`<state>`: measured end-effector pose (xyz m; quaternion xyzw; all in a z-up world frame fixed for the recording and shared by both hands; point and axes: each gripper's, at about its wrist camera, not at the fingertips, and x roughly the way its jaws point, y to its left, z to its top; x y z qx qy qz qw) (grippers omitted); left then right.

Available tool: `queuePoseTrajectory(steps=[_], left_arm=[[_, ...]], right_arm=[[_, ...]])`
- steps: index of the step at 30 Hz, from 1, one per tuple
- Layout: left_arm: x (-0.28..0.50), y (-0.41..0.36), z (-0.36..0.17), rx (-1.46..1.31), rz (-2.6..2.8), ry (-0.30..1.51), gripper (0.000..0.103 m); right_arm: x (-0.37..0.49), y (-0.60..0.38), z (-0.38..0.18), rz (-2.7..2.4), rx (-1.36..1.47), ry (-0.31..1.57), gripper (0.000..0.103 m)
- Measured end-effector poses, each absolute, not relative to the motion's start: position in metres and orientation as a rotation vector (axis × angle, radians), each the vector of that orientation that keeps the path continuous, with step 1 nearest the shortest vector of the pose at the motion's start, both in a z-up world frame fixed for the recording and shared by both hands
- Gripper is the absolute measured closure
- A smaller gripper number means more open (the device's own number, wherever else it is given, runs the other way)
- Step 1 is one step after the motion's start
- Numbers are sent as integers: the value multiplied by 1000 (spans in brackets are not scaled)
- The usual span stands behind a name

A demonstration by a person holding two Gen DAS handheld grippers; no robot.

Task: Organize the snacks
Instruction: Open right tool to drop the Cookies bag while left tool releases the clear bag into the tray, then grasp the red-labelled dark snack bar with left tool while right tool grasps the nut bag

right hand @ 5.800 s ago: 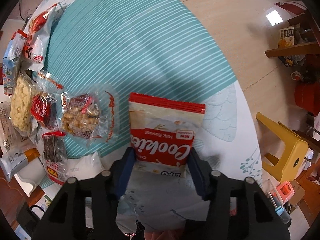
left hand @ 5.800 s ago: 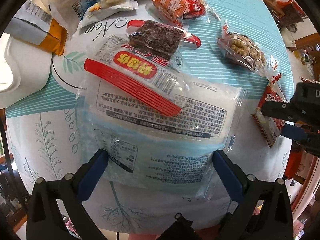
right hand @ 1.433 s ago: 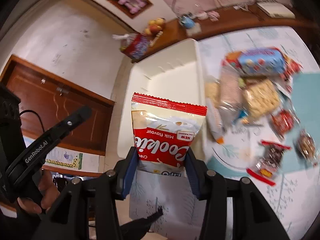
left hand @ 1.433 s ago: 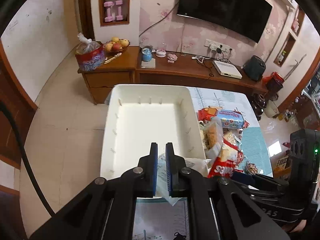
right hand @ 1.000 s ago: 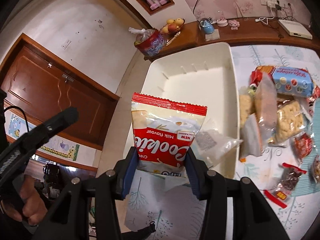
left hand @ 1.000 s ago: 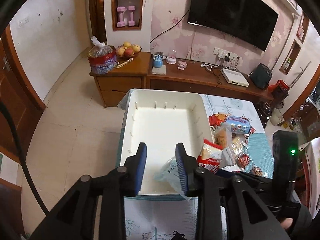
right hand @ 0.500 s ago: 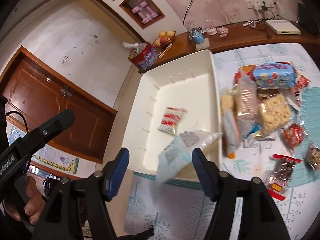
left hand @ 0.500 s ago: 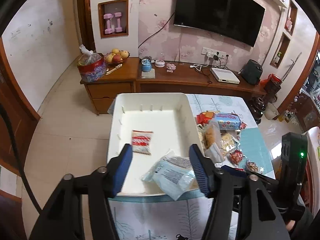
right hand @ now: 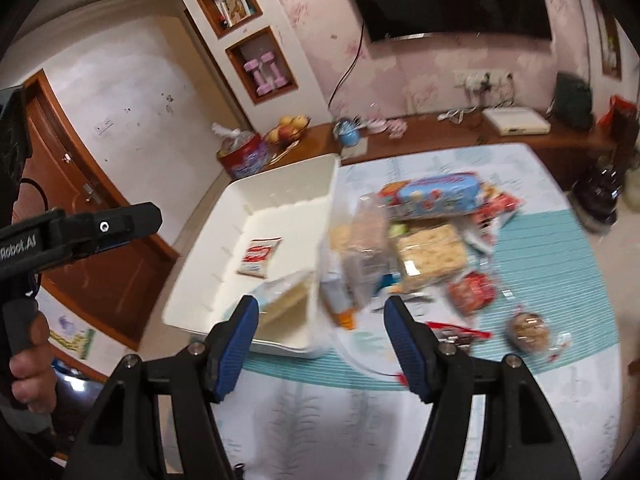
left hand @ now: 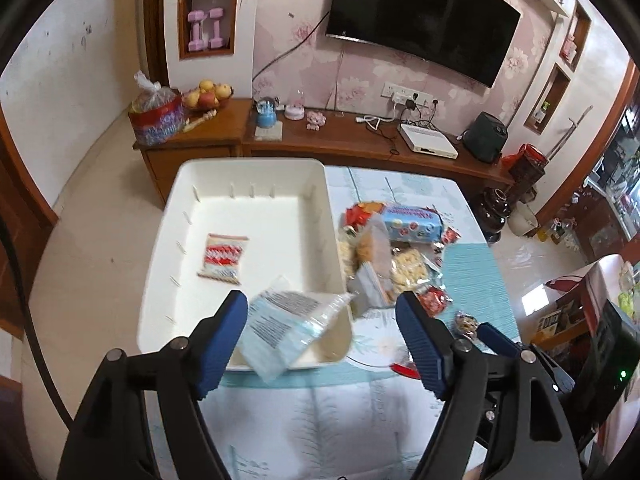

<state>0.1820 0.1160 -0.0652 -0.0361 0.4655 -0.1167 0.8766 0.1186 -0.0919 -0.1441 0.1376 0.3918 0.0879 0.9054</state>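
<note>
White bin (left hand: 256,168) at worktop's far-left edge. Red/white cookie pkt (left hand: 223,258) flat inside; pale-blue bag (left hand: 286,326) tilted over near rim. Other snacks (left hand: 394,248) piled right.

Both packets have left the grippers. The red cookie packet (left hand: 223,257), earlier clamped in the right gripper (right hand: 320,346), now lies flat on the floor of the white bin (left hand: 192,184), left of frame centre in the left wrist view. The pale blue bag (left hand: 286,322), earlier pinched in the left gripper (left hand: 322,342), now lies tilted over the bin's near rim at lower centre. The left gripper's jaws have just been opening, nothing pressed between them; the right stands wide apart too.
</note>
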Motion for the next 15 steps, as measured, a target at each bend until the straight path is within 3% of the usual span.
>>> queuePoseTrajectory(steps=[15], left_arm=[[169, 19, -115, -78, -297, 1145, 24]], right_arm=[[82, -163, -155, 137, 56, 794, 37]])
